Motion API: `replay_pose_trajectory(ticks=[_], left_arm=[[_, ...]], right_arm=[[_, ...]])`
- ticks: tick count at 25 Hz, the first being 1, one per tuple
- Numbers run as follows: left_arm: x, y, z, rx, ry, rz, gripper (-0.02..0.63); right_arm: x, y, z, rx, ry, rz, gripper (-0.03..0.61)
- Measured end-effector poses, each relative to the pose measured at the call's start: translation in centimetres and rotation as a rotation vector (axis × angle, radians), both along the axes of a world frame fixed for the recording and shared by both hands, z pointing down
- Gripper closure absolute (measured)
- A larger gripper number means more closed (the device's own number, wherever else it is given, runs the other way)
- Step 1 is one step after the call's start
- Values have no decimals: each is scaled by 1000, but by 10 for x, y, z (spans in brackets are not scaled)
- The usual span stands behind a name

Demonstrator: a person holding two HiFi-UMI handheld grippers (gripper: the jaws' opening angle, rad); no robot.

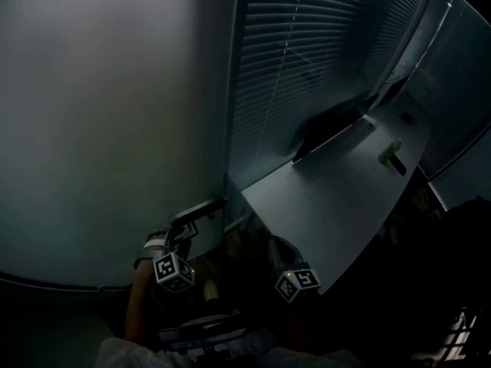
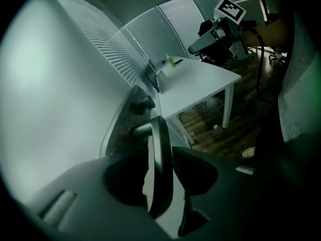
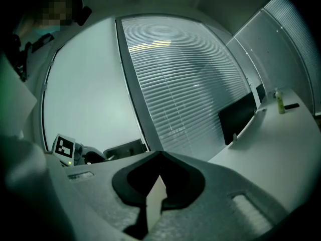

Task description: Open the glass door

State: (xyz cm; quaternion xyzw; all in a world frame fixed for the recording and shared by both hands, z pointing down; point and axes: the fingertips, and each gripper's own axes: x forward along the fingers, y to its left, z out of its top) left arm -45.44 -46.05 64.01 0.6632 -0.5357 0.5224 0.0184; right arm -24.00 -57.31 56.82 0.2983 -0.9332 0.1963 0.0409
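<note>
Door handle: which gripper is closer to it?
Left. The left gripper has the door handle between its open jaws; the right gripper hangs off to its right, shut, touching nothing.

Desk (image 1: 330,202) blocks the way at 3 o'clock of the handle (image 1: 199,208); door (image 1: 100,129) walls off 10 o'clock; the floor strip (image 1: 236,244) at 6 o'clock is free

Dim, greenish-grey light is washing over all three views. The pale frosted glass door (image 1: 100,129) is glowing softly, the grey slatted blinds (image 3: 170,74) are catching faint yellowish glare, and lower areas are sinking into near-black shadow. Both gripper views are bending and darkening at their edges.
</note>
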Motion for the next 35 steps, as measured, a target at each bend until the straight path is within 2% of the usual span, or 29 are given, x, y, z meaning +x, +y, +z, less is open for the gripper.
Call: replay_pose_trajectory(ticks=[3,8,11,13,16,17,27,35], left_arm=[[0,-4,5,-25,-25,20,472],[9,-2,19,-74,-3,32,493],[6,-4,22,-81,-33,29,512],[3,-5,22,-77,-60,24,531],[0,-8,16,-37,-111,20,607],[-1,-9,14,-26,-120,18,612],[3,-8,14,-18,-123,27,612],[17,0,12,-21,-101,41,612]], right_arm=[[1,-1,1,-6,1,11,576],[9,-2,3,-10,2,35,576],[14,-3,6,-20,2,47,576],[17,-2,7,-28,-3,52,575],[20,1,8,-33,-8,56,575],[20,2,9,-34,-7,57,576],[29,8,8,-19,2,72,575],[40,16,2,36,43,75,576]])
